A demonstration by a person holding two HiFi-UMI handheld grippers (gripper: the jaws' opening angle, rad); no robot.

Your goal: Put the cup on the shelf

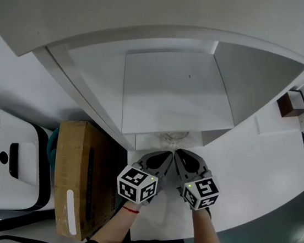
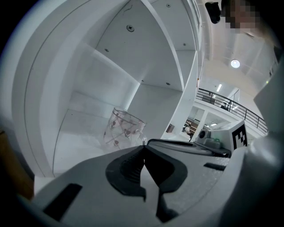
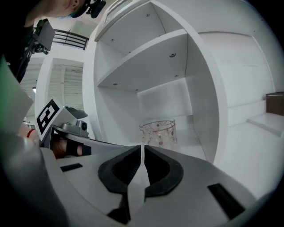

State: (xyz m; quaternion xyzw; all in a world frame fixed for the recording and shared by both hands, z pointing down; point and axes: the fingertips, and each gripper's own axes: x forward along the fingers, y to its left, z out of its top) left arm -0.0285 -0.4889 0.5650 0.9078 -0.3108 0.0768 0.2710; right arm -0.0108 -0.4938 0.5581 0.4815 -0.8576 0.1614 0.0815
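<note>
Clear patterned cup [image 3: 158,132], upright on white shelf [image 3: 195,138] near its front edge, left hand-held gripper [image 2: 144,150] jaws together, empty, just short of cup, right hand-held gripper [image 3: 142,150] beside it, jaws together, empty, cardboard box [image 1: 78,175] on surface [image 1: 269,161] at left.

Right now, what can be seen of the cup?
The cup is a clear glass tumbler, slightly wider at the rim, printed with small reddish motifs on thin lines. It looks empty and stands upright on the white bottom shelf, near its front edge. Only the shelf touches it; the left hand-held gripper and the right hand-held gripper sit short of it, jaws together.
</note>
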